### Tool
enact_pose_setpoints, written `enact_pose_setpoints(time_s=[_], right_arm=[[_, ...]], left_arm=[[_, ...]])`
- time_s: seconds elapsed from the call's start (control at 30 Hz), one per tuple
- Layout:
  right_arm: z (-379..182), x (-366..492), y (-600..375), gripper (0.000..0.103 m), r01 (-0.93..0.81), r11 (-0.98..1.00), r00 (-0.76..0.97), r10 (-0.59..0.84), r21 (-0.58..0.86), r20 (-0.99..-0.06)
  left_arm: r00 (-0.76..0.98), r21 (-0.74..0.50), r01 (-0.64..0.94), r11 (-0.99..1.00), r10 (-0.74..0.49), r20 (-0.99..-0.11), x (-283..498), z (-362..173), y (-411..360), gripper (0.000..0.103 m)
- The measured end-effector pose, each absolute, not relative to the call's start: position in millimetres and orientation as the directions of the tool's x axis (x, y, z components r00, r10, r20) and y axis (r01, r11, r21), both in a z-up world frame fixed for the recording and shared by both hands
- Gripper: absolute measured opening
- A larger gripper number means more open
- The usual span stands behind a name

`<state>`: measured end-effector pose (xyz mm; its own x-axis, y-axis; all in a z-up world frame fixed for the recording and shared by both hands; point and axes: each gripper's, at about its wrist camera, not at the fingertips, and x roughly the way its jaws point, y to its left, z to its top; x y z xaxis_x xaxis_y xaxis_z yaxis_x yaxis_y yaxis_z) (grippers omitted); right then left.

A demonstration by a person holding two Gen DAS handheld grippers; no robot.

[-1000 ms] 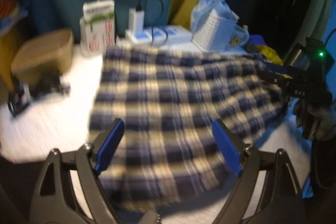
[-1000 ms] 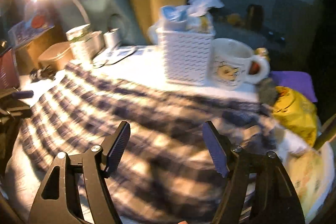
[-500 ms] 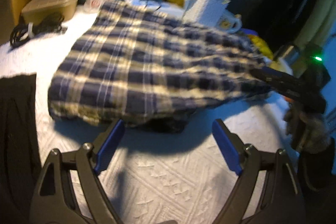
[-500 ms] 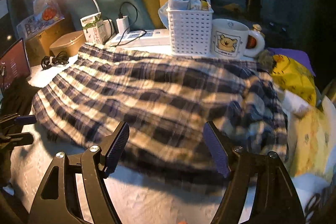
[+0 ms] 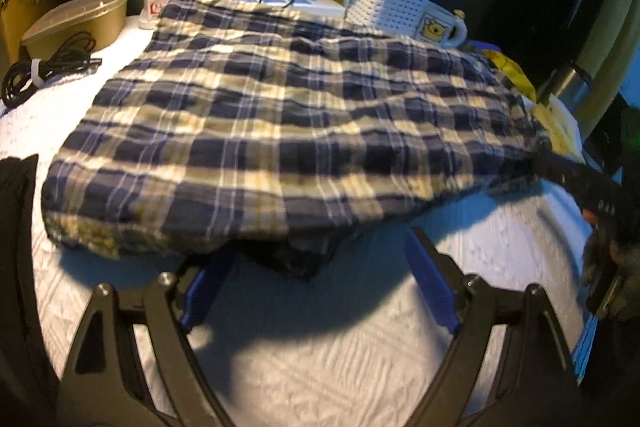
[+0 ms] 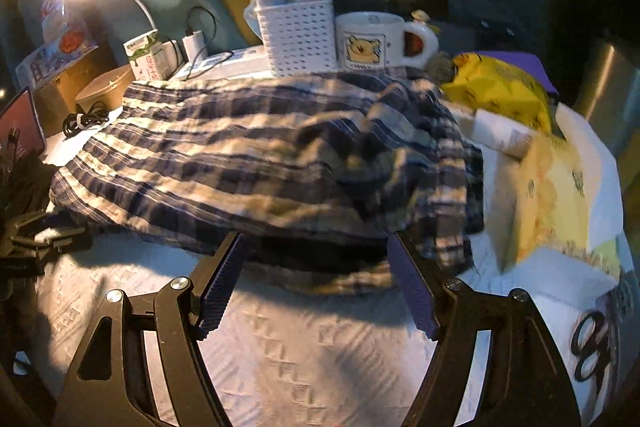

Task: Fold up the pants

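Plaid pants (image 5: 280,131) fill mid-frame, folded on the white cloth (image 5: 320,355); left gripper (image 5: 320,283) and right gripper (image 6: 316,279), both spread empty at the near hem, should pinch both layers squarely.

The pants (image 5: 288,115) lie mid-frame on the tablecloth (image 5: 320,367); behind them, upper right, basket (image 5: 384,3) beside mug (image 5: 440,27).

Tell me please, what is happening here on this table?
A person with a gripper in each hand is folding plaid pants on a white cloth. The pants lie folded over, and both grippers, left and right, are open at the near edge, holding nothing. A basket and a mug stand behind.
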<state>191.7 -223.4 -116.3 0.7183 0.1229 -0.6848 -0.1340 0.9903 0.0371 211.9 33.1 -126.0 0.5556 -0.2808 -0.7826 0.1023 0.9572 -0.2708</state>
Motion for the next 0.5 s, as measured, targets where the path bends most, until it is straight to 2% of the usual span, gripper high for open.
enact_pose_setpoints(time_s=[0.03, 0.07, 0.1, 0.17, 0.3, 0.4, 0.5], right_arm=[[-117.4, 191.9, -224.8, 0.076, -0.132, 0.991, 0.717, 0.121, 0.037, -0.686], [-118.3, 191.4, -226.4, 0.076, -0.129, 0.991, 0.718, 0.120, 0.038, -0.686], [-118.9, 190.4, -228.9, 0.076, -0.128, 0.991, 0.719, 0.123, 0.043, -0.684], [-119.1, 189.0, -231.0, 0.076, -0.127, 0.991, 0.722, 0.127, 0.051, -0.680], [-122.0, 182.7, -236.9, 0.075, -0.107, 0.993, 0.728, 0.117, 0.056, -0.675], [-132.2, 181.9, -243.1, 0.067, -0.097, 0.993, 0.707, 0.114, 0.065, -0.698], [-137.5, 178.7, -251.4, 0.066, -0.082, 0.993, 0.693, 0.118, 0.085, -0.711]], left_arm=[[0.570, -0.262, 0.118, 0.958, -0.281, -0.772, 213.0, -124.9, 31.1, 0.077], [0.573, -0.248, 0.122, 0.961, -0.272, -0.773, 214.4, -124.9, 29.9, 0.027], [0.556, -0.227, 0.113, 0.967, -0.251, -0.792, 216.4, -126.9, 28.7, 0.013], [0.547, -0.244, 0.123, 0.962, -0.271, -0.792, 215.7, -126.2, 30.5, 0.008], [0.523, -0.244, 0.153, 0.958, -0.288, -0.802, 203.8, -121.8, 27.7, 0.007], [0.507, -0.261, 0.151, 0.953, -0.302, -0.807, 191.1, -121.7, 27.2, 0.007], [0.506, -0.277, 0.132, 0.952, -0.305, -0.807, 182.1, -121.5, 29.8, 0.007]])
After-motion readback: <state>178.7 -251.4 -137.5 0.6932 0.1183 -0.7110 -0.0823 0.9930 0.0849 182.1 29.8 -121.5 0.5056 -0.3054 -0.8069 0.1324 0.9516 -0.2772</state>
